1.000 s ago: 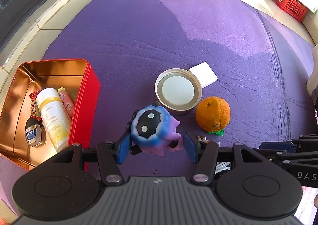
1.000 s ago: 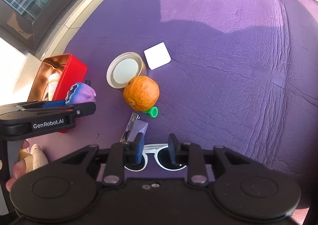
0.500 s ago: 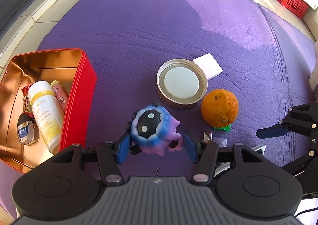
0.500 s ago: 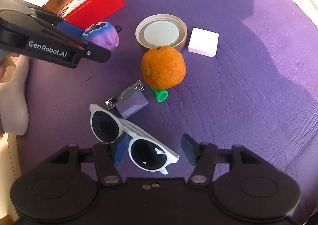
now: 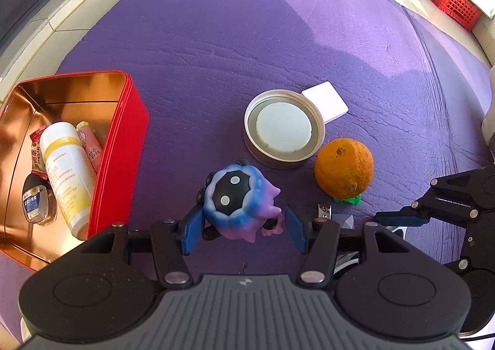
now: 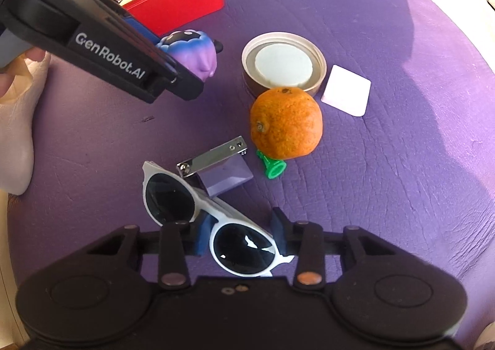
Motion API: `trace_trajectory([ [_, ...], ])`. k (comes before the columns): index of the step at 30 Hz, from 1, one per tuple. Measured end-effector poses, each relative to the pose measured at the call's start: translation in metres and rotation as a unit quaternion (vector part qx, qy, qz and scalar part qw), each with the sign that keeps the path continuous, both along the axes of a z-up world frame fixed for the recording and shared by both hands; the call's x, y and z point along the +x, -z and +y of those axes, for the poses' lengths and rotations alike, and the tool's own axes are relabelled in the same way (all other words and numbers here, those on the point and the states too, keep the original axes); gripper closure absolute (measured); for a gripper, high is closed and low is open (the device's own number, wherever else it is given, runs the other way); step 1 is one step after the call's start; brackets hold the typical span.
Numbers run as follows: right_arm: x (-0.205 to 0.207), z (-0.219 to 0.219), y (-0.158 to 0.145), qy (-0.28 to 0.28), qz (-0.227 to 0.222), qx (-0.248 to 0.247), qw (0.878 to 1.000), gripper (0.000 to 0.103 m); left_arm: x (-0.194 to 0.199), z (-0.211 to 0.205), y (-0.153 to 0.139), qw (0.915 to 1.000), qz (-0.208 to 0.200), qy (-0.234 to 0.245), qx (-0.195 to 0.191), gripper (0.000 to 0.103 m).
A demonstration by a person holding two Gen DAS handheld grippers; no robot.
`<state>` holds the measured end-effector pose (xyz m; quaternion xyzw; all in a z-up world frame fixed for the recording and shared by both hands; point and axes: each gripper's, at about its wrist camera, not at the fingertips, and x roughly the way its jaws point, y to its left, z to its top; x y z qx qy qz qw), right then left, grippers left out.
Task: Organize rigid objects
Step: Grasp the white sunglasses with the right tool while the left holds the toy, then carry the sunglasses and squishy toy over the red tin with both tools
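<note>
Straddling the blue-and-purple toy figure (image 5: 239,201), the left gripper (image 5: 243,231) has its fingers spread, one on each side, with a visible gap to the toy on the right side. The figure rests on the purple mat (image 5: 247,40) between the red tin (image 5: 123,139) and the orange (image 5: 344,167), near the round lid (image 5: 283,130). The right gripper (image 6: 239,235) has its fingers set either side of one lens of the white sunglasses (image 6: 210,220); the pictures do not show whether they clamp it. A metal clip (image 6: 213,158) lies touching the sunglasses.
</note>
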<state>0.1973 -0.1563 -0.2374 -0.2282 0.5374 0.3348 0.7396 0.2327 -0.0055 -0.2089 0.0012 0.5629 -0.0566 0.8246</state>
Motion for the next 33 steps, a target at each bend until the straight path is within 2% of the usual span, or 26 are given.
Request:
trace_trajectory([
  [8, -0.022, -0.008, -0.01, 0.048, 0.005, 0.019, 0.999, 0.066, -0.004, 0.001, -0.007, 1.0, -0.005, -0.003, 0.001, 0.047],
  [13, -0.032, -0.013, -0.038, 0.057, -0.002, 0.024, 0.998, 0.066, -0.007, 0.006, -0.02, 0.9999, -0.013, -0.009, 0.002, 0.047],
  [19, -0.027, -0.007, -0.071, 0.08, -0.007, 0.046, 0.996, 0.066, -0.013, 0.012, -0.045, 0.9996, -0.022, -0.007, 0.013, 0.047],
  [24, -0.02, 0.003, -0.096, 0.097, -0.018, 0.067, 0.993, 0.066, -0.02, 0.026, -0.077, 0.9986, -0.046, -0.002, 0.028, 0.047],
  [33, 0.001, 0.05, -0.124, 0.104, -0.04, 0.086, 0.99, 0.066, -0.03, 0.08, -0.123, 0.9956, -0.078, -0.031, 0.043, 0.047],
])
